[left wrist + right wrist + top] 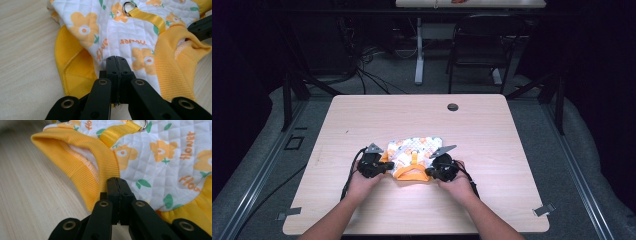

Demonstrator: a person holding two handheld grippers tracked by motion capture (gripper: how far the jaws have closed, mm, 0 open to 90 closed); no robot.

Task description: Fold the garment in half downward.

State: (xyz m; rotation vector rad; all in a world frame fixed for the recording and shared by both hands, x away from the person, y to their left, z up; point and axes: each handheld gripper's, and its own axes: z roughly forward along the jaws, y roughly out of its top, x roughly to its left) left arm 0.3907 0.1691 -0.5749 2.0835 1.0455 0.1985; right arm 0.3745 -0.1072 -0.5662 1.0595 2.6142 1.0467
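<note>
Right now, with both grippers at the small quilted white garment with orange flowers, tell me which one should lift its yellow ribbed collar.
Right. The right gripper is shut beside the yellow ribbed collar; the left gripper is shut on the small quilted white garment near a yellow armhole, farther from the collar.

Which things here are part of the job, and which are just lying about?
In use:
- floral garment
- left tongs, shut on its edge
- right tongs, shut on its edge

Lying about:
- chair beyond the table
- floor cables
- table's grommet
</note>
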